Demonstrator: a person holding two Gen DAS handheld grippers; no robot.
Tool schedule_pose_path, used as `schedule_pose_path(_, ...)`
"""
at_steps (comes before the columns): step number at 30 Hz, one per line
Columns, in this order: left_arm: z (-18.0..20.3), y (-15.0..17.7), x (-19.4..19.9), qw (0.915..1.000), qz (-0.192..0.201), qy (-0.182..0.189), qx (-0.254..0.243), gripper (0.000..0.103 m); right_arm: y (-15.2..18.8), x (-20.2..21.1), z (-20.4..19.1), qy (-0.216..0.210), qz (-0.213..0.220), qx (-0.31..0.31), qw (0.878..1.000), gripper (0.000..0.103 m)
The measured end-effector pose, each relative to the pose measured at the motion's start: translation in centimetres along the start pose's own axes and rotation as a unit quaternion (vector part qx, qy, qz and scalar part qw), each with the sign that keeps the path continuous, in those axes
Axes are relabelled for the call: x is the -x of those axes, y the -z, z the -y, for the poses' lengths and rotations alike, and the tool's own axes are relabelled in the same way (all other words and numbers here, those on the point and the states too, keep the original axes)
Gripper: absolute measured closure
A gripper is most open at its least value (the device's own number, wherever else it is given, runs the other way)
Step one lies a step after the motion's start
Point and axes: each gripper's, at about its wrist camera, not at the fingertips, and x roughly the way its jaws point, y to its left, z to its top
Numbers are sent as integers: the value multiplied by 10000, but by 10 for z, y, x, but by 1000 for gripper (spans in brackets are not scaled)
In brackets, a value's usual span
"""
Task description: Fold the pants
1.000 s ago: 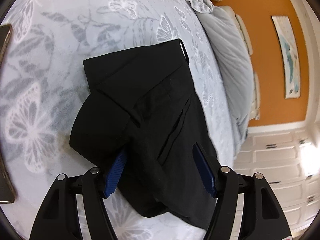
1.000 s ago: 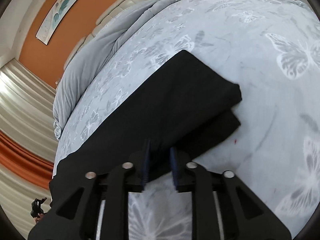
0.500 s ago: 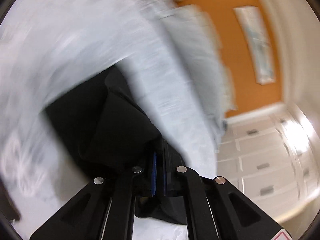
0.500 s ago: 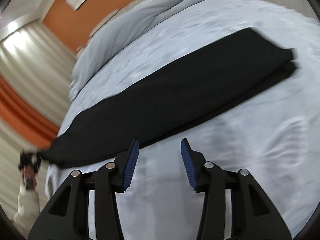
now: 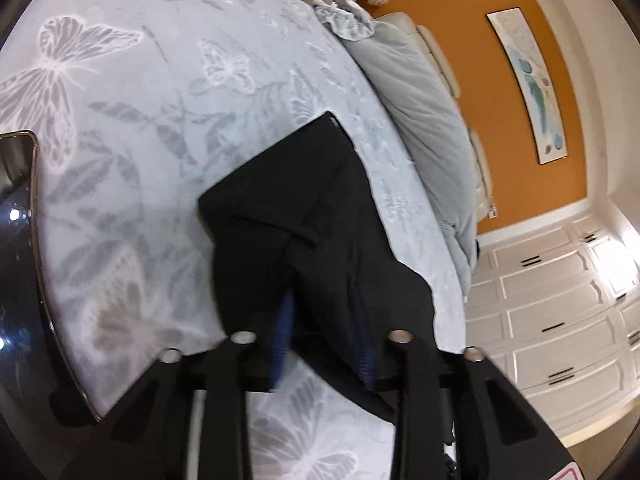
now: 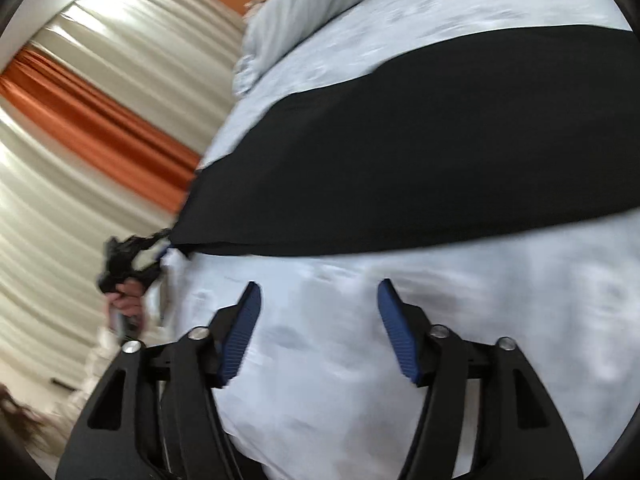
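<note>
black pants (image 5: 304,216), one pair, lying on the bed (image 5: 132,92) in a long folded strip near its side edge. in the right wrist view the same pants (image 6: 420,152) stretch as a flat dark band across the bedspread (image 6: 360,340), one end reaching the bed's edge by the curtains.

left gripper (image 5: 324,336) is over the bunched end of the pants. its jaws have just been opening, and there's a hump of black cloth sitting between the two blue pads (image 5: 282,340), but they're partly parted now and i can't tell for sure if they press on the fabric, it's a bit blurry.

right gripper (image 6: 318,328) has nothing in it. its jaws have just been opening too, they stand well apart over bare bedspread, just short of the pants' long edge, not touching them.

other stuff: one phone (image 5: 20,248) with a dark screen lying on the bed near its left edge in the left view, one grey duvet (image 5: 420,120) heaped toward the headboard, one picture (image 5: 528,84) on the orange wall, white drawers (image 5: 560,312) beyond the bed. a person's hand (image 6: 128,298) shows by the curtains (image 6: 80,128) in the right view, holding the other gripper.
</note>
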Motion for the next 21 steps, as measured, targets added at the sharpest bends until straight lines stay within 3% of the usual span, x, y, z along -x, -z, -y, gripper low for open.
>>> schedule_pose_path(4, 9, -1, -3, 9996, -147, 233, -35, 30, -10, -46, -22, -413, -224, -46, 9989, 35)
schedule_pose_path(5, 6, -6, -4, 9992, -207, 328, 31, 24, -14, -62, -24, -404, -310, -160, 9986, 34)
schedule_pose_path(7, 2, -14, -12, 9974, -342, 493, 388, 23, -19, -77, -23, -386, -371, -302, 9981, 34)
schedule_pose_path(9, -5, -24, -19, 9918, -413, 875, 840, 32, -20, -82, -31, -465, -285, -286, 9981, 33)
schedule_pose_path(11, 9, -35, -16, 9920, -333, 1014, 681, 103, -17, -81, -38, -454, -244, -193, 9985, 33)
schedule_pose_path(13, 51, -48, 3, 9933, -50, 1131, -220, 102, -12, -69, -41, -376, -167, -26, 9991, 33)
schedule_pose_path(15, 90, -46, 31, 9809, 358, 1351, -1356, 102, -10, -58, -50, -229, -6, 270, 9994, 34)
schedule_pose_path(16, 96, -41, 40, 9746, 513, 1259, -1780, 97, -9, -54, -52, -192, 52, 375, 9991, 34)
schedule_pose_path(17, 93, -37, 40, 9747, 546, 948, -1947, 86, -8, -53, -51, -143, 60, 421, 9990, 33)
schedule_pose_path(18, 79, -34, 29, 9784, 333, 371, -2004, 84, -7, -52, -49, -61, 38, 432, 9990, 33)
schedule_pose_path(19, 55, -33, 12, 9840, -132, -272, -1756, 76, -5, -54, -47, 52, -27, 448, 9990, 33)
schedule_pose_path(21, 3, -26, -4, 9891, -766, -937, -843, 78, -3, -59, -46, 102, -147, 468, 9987, 33)
